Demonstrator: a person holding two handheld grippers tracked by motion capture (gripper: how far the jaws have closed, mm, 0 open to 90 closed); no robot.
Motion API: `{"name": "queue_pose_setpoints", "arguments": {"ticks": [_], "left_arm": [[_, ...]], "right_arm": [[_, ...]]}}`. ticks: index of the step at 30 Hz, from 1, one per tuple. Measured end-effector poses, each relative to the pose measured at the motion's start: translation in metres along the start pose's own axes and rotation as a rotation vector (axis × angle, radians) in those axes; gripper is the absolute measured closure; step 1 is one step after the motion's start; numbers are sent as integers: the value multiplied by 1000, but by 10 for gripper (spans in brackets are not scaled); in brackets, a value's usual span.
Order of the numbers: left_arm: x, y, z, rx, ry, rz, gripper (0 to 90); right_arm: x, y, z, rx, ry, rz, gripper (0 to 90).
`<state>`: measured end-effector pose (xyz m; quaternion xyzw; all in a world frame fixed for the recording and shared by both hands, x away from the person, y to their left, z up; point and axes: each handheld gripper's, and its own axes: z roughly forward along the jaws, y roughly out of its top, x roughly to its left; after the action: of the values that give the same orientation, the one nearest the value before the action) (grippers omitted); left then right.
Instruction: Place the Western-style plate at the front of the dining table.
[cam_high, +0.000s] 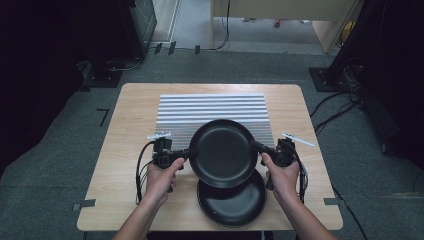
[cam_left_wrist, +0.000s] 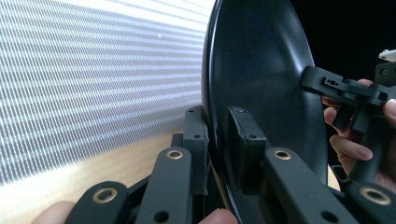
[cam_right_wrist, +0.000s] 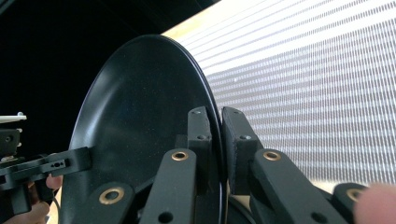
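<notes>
Black plate (cam_high: 222, 152), rim between both jaws

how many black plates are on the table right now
2. One black plate is held above the table by both tongs at its left and right rims; the second plate lies on the table beneath it, partly covered. More may be hidden.

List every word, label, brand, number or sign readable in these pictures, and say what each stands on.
None: no readable text appears in these pictures.
The upper black plate, the lower black plate, the striped mat, the left gripper and the right gripper carry no lettering or marks that can be made out.
</notes>
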<state>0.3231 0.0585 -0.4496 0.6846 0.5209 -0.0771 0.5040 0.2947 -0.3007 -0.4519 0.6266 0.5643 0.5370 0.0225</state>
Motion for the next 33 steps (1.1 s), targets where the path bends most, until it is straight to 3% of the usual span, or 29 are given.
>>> {"name": "queue_pose_setpoints", "arguments": {"ticks": [13,22,26,33], "left_arm": [[11,42,11,-28,17,-25,789],[30,65,30,1,49,-58,790],[42,74,40,14,51,-88,797],[57,86,59,28,95,-127,800]], "right_arm": [[1,42,31,-23,1,-8,827],[-13,62,59,30,3,6,828],[-22,65,72,41,-6,31,827],[-40,61,97,40,-27,108,824]]}}
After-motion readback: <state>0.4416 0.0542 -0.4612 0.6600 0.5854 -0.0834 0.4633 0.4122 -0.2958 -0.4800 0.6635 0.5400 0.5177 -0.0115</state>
